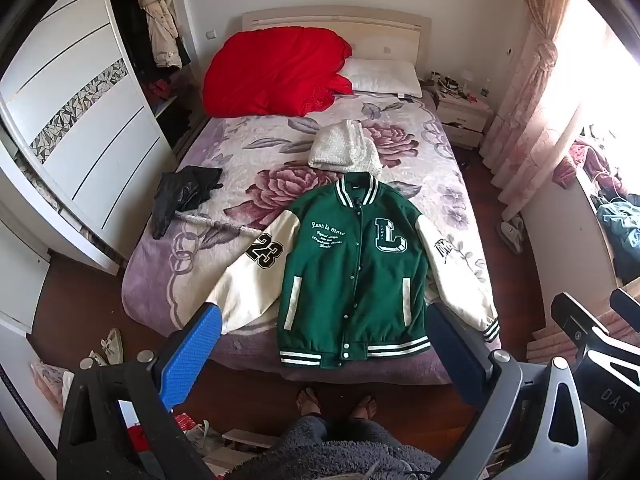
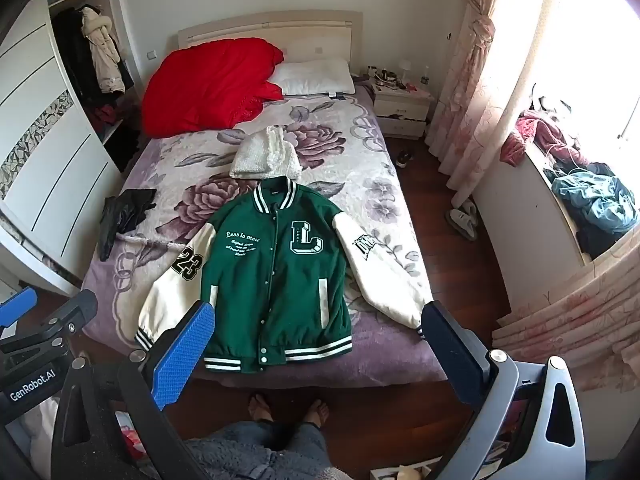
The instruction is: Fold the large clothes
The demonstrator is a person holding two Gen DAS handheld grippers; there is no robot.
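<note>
jacket (image 1: 352,276) flat on bed (image 1: 168,280) | both jaws apart, empty

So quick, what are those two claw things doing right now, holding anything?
Left gripper: open, holding nothing.
Right gripper: open, holding nothing.

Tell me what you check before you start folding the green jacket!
1. Green jacket lies flat, front up, snapped shut: ok.
2. Both cream sleeves spread out to the sides: ok.
3. Left tool open, holding nothing: ok.
4. Right tool open, holding nothing: ok.
5. White fluffy garment touches the collar or lies apart: cannot tell.
6. Hem fully on the bed: ok, though near the edge.
</note>
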